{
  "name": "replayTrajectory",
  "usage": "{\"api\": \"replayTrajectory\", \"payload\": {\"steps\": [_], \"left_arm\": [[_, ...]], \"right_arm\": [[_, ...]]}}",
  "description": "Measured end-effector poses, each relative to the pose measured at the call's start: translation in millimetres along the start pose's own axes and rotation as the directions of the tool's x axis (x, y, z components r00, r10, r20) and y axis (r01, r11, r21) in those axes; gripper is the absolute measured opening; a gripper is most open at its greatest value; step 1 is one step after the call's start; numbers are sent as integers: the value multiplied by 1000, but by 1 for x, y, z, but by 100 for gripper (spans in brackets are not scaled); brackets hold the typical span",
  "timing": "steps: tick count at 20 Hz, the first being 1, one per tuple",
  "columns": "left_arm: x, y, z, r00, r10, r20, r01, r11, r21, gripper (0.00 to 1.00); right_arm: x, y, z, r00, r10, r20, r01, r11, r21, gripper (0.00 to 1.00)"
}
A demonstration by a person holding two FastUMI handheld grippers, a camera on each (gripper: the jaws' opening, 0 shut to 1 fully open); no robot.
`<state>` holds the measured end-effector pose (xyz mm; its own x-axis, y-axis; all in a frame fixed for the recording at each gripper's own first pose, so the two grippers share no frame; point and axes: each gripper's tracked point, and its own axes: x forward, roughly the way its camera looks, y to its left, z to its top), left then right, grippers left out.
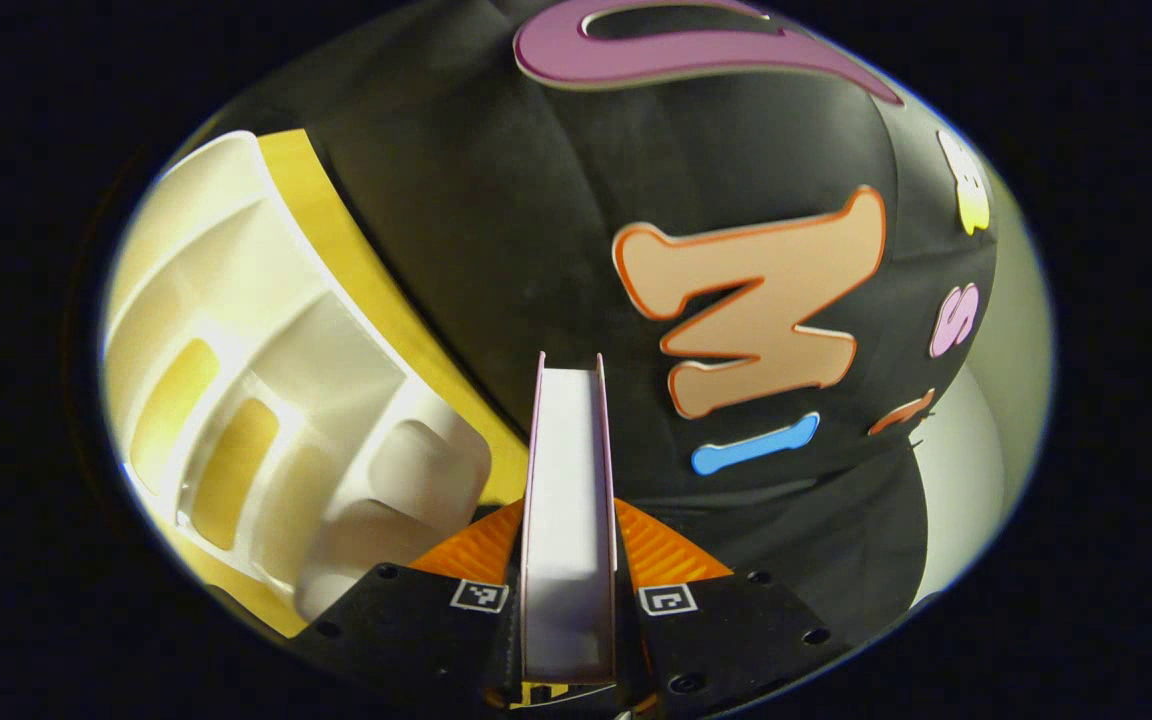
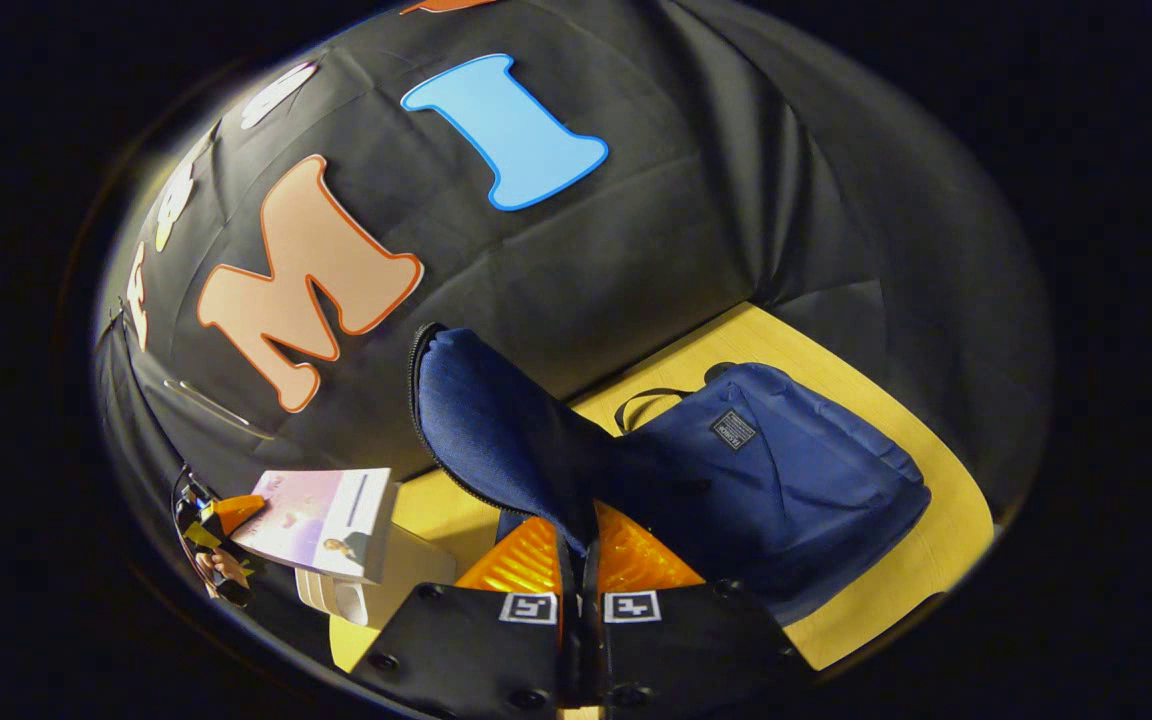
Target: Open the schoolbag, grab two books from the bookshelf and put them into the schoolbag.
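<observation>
Left claw (image 1: 568, 560) grips one book (image 1: 568, 500) edge-on, both fingers pressed against its covers, white page block facing the camera. The book stands upright between the fingers, raised in front of the black cloth wall (image 1: 496, 220). To the left sits the white bookshelf (image 1: 266, 400) with slotted openings, on the yellow surface (image 1: 356, 260).
</observation>
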<state>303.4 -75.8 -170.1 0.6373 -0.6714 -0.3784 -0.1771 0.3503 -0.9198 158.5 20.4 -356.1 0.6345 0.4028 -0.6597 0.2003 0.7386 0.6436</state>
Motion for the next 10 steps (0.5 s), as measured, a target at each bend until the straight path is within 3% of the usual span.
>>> {"api": "replayTrajectory", "payload": {"steps": [5,6,10], "left_arm": [[68,14,-82,991,58,-123,-56,998,25,33],[78,18,-95,987,79,-141,-75,997,35,33],[116,34,-137,975,129,-183,-125,992,37,33]], "right_arm": [[0,1,2,1000,15,5,-15,1000,3,7],[-1,1,1,1000,18,4,-18,1000,3,0],[-3,1,3,1000,26,16,-26,1000,2,7]]}}
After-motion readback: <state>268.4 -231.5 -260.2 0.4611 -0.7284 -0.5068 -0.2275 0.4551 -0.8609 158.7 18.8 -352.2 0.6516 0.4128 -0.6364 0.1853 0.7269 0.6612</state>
